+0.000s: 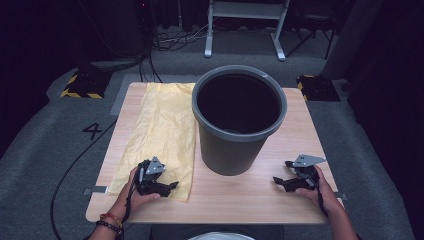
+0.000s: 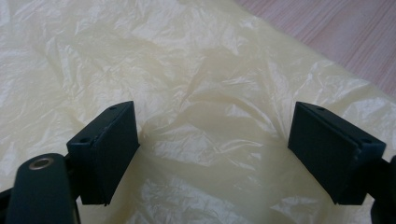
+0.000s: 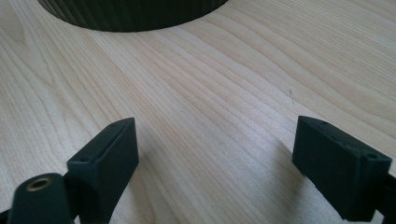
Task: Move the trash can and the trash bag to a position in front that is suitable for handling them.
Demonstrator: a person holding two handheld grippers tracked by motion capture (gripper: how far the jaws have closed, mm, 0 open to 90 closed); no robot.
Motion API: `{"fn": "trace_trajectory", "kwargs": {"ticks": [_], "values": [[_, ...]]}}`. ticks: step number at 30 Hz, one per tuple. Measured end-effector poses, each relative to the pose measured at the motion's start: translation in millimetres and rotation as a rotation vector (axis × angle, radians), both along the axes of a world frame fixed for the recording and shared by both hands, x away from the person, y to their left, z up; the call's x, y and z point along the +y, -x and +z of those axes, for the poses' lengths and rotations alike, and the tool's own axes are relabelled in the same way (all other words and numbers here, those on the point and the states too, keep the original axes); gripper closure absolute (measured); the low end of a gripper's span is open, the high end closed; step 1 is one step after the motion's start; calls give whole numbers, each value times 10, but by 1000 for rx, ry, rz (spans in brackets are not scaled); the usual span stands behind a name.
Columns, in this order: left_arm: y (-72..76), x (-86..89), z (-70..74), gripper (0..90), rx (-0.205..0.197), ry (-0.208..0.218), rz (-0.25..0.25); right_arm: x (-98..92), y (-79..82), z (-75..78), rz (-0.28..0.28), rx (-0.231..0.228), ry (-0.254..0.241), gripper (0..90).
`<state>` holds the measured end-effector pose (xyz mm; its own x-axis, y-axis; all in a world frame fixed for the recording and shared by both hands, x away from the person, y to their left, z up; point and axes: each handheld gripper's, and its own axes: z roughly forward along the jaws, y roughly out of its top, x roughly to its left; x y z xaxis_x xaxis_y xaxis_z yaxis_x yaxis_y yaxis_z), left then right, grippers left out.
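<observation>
Directly beneath the spread jaws of the left gripper [image 1: 172, 185] lies the crinkled, pale yellow plastic bag [image 1: 160, 130], flattened on the light wooden table [image 1: 300, 130]. In the left gripper view the two black pads stand wide apart with creased film [image 2: 205, 93] showing between and beyond them; nothing is pinched, and I cannot tell whether the pad tips touch the film or hang just above it. The bag's near edge sits at this gripper, and its long axis runs straight away from the jaws toward the far side of the table, alongside the round dark grey plastic waste bin [image 1: 239, 120] that stands upright just beside the bag's right edge.

The right gripper [image 1: 278, 180] also has its jaws fully parted and empty. Seen from its own camera, bare wood grain lies between the pads and the ribbed base of the bin [image 3: 130, 14] stands ahead of them and a little to the left, apart from the jaws. The bag lies on the far side of the bin from this gripper, well apart from it.

So the left hand is clearly the nearer one to the bag, and my reading is that the work in hand is picking up the bag, likely to line the bin. The coming move turns on the jaws closing on the thin film at the near edge, where a raised crease between the pads would give them something to catch instead of sliding over flat plastic.
</observation>
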<state>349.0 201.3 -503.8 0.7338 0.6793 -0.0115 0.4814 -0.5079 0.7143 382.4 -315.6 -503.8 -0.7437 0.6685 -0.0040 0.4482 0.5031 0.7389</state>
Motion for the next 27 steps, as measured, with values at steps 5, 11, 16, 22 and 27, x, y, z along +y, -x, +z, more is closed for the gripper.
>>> {"fn": "trace_trajectory", "kwargs": {"ticks": [5,11,16,22,27], "values": [[4,-1,0,160,0,0,3,0,1,0,0,0,0,143],[6,3,1,160,-1,-3,2,0,0,0,0,0,0,143],[9,4,1,160,-1,-3,3,3,2,1,-4,0,2,138],[5,4,1,160,-1,-2,-1,4,4,2,-5,2,2,141],[5,4,1,160,-1,-2,-1,-7,7,39,18,34,-6,198]]}}
